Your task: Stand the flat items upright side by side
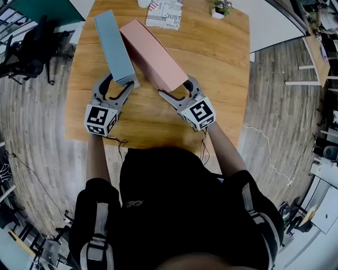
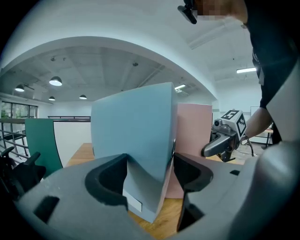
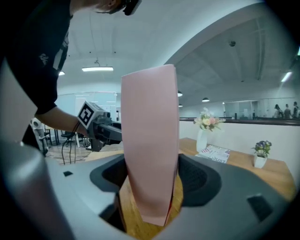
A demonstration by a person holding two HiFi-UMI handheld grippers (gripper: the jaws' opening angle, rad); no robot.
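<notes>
Flat boxes are standing upright side by side near the middle of the wooden table [image 1: 211,63], their lower ends resting on the wood. Blue box [image 1: 113,45] [image 2: 133,131] is sitting toward the left edge, and the pink box [image 1: 153,55] [image 3: 150,140] is standing just beside it on the right, a narrow gap between them. Left gripper [image 1: 120,80] [image 2: 150,173] is clamping the blue box low down, both jaws pressing its sides. Right gripper [image 1: 175,86] [image 3: 152,183] is gripping the pink box near its base the same way. A newspaper [image 1: 165,13] and a small potted plant [image 1: 221,8] are lying at the far edge.
</notes>
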